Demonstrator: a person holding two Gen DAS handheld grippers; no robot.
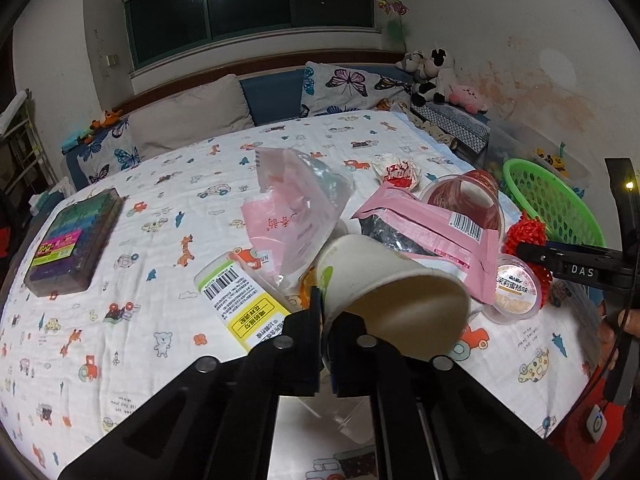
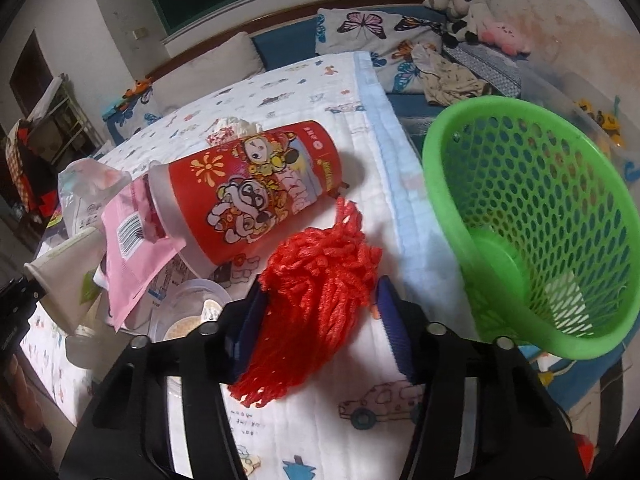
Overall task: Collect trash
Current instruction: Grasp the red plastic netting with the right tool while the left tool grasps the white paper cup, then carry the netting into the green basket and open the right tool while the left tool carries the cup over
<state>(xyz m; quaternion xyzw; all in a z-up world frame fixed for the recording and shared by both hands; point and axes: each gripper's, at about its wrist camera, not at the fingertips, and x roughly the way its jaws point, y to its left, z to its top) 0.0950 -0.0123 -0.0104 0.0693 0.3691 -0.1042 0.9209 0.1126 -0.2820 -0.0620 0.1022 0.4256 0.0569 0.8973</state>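
Note:
A white paper cup (image 1: 380, 276) lies on its side on the printed blanket, mouth toward the camera. My left gripper (image 1: 328, 320) is shut on its rim. The same cup (image 2: 64, 268) shows at the left of the right wrist view. A bunch of red mesh netting (image 2: 320, 280) lies between the fingers of my right gripper (image 2: 322, 292). The left pad touches it and a thin gap shows at the right pad, so the jaws stand open. A green basket (image 2: 500, 100) lies tipped beside it at the bed's right edge. It shows too as the green basket (image 1: 552, 196) behind the netting (image 1: 524, 236).
Around the cup lie a red cartoon cup (image 2: 256, 188), a pink packet (image 1: 432, 232), a jelly tub (image 1: 516, 288), a plastic bag (image 1: 296, 208), a labelled white pack (image 1: 240, 300) and a crumpled wrapper (image 1: 396, 172). A box of coloured items (image 1: 72, 240) sits far left. Pillows and plush toys (image 1: 436, 72) line the headboard.

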